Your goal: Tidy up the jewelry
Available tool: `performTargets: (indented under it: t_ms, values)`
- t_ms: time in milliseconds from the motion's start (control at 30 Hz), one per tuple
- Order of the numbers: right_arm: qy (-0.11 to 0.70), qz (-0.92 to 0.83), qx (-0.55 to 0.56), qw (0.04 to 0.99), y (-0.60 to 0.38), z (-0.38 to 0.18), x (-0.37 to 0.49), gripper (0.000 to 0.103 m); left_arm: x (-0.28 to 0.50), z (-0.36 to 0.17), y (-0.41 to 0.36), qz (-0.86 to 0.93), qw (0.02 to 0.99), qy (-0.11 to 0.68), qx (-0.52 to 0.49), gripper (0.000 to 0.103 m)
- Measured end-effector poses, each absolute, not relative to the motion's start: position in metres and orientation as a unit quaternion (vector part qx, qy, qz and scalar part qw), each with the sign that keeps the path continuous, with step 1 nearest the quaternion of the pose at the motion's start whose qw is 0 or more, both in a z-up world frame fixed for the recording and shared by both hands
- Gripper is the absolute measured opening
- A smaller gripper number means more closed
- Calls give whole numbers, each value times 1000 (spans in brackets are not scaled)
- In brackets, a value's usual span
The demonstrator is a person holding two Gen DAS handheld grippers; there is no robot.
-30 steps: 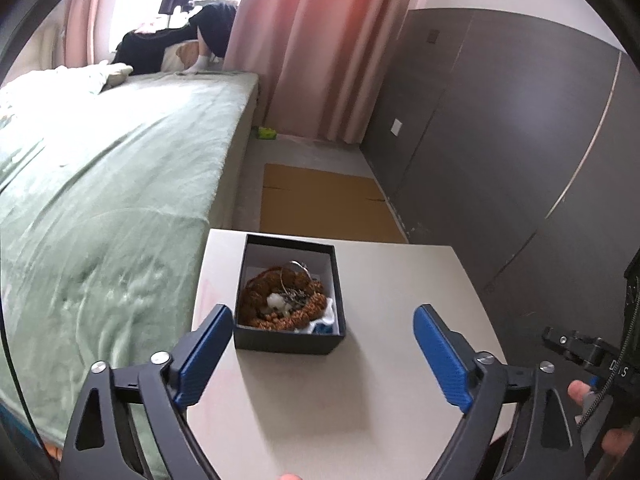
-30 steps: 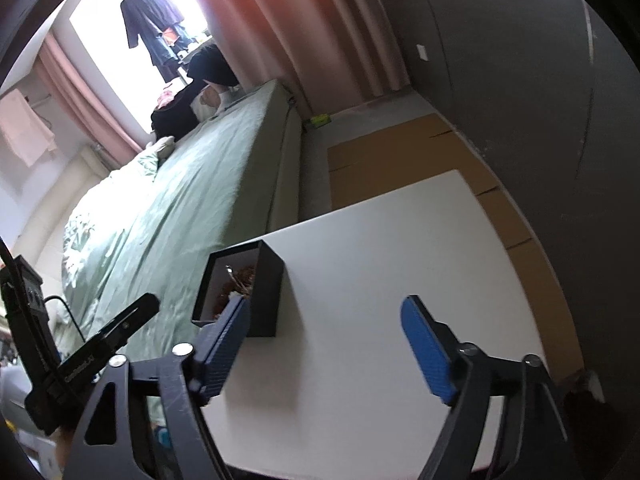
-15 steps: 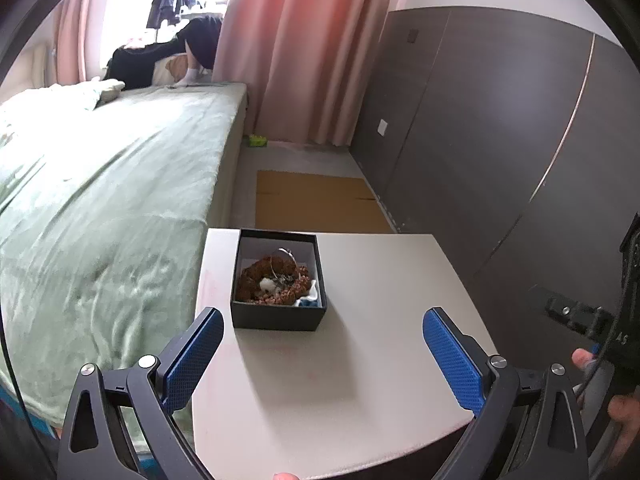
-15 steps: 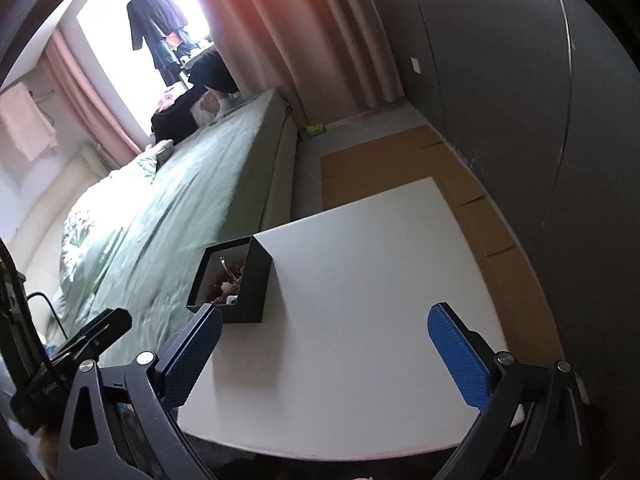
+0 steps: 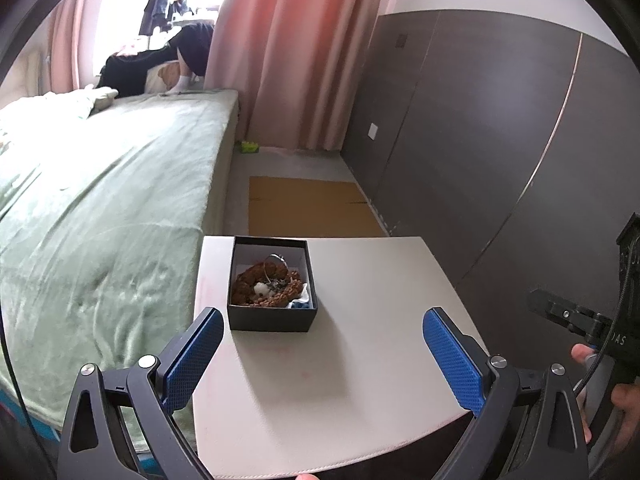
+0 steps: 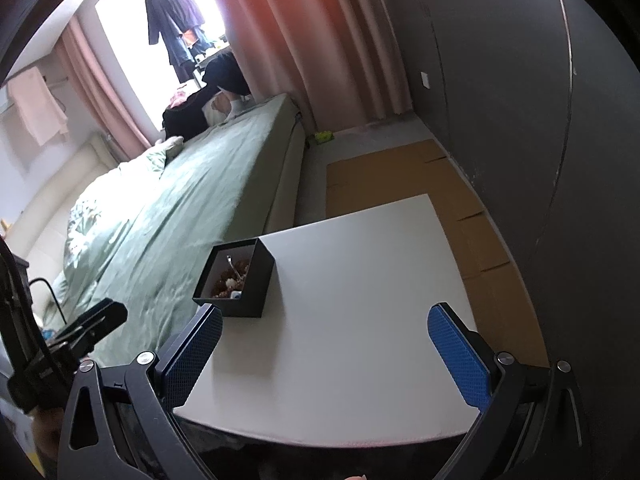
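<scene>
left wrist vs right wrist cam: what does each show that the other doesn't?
Left wrist only: a straight look down into the black box, with the brown bead bracelet, the silver ring and the right gripper's body at the frame edge.

Right wrist only: the box's outer side wall, its contents mostly hidden, plus the pink garment hanging on the wall.

Both: white table, green bed, pink curtains, both grippers open and empty.

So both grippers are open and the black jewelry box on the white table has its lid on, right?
Not quite. The black jewelry box has no lid on: the left wrist view shows the beads and ring inside. It does sit on the white table, and the left gripper and right gripper are open.
</scene>
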State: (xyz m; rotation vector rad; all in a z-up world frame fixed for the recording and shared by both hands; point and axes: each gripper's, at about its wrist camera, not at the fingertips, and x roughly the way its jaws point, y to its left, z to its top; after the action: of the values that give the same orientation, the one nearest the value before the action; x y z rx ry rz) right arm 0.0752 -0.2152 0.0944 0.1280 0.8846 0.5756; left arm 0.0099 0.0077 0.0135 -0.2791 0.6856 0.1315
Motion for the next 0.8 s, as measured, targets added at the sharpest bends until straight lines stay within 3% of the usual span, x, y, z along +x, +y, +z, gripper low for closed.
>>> performTargets:
  t_ms: [800]
  values:
    - [428,272,60,860,-213,93,75,103,8,14,7,74,932,334,-125,100]
